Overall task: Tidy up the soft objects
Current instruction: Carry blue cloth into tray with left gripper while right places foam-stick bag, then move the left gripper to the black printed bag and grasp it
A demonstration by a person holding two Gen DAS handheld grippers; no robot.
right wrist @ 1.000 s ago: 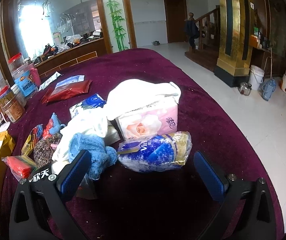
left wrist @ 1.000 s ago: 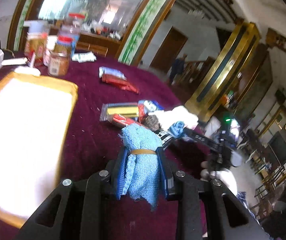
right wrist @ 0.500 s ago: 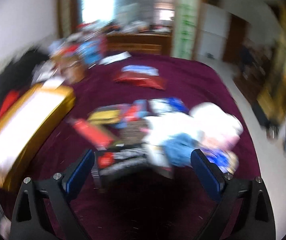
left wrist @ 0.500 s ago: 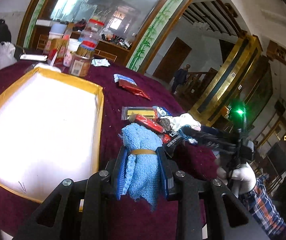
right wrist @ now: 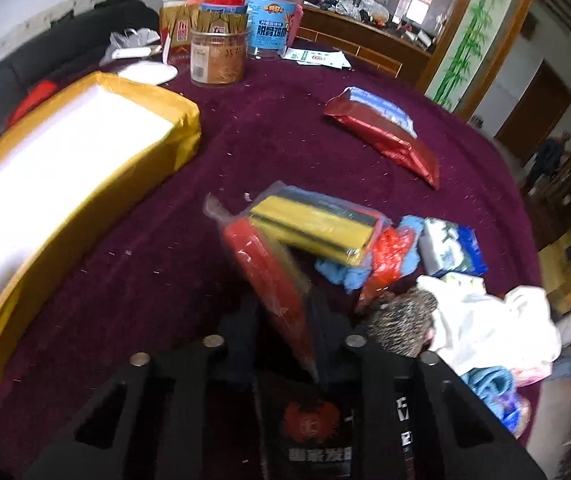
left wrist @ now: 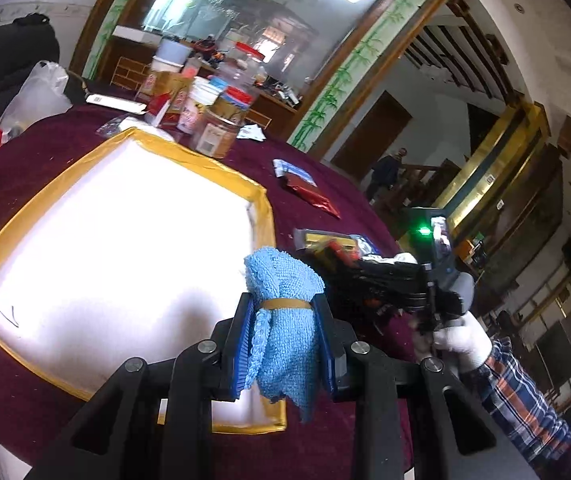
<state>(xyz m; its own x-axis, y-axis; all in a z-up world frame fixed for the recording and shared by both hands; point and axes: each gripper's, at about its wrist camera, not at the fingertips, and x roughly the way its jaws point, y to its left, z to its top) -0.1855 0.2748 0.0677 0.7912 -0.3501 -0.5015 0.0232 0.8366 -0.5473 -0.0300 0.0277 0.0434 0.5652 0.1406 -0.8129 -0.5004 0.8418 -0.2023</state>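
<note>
Left tongs (left wrist: 285,344) were clamped on the blue towel roll (left wrist: 283,320), just right of the gold-rimmed tray (left wrist: 263,216); right tongs (right wrist: 285,340) pinched a red packet (right wrist: 273,280) above the counter (right wrist: 145,280)

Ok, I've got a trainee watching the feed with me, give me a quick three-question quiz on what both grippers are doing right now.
1. True or false: the left gripper is shut on a blue towel roll bound with a tan band.
2. Multiple choice: what sits between the right gripper's fingers? A) a glass jar B) a red packet in clear wrap C) a white cloth
3. Fill in: in the left wrist view, the towel roll is over the near right corner of the gold-edged ____.

Key: 1 true; 2 B; 3 tray
</note>
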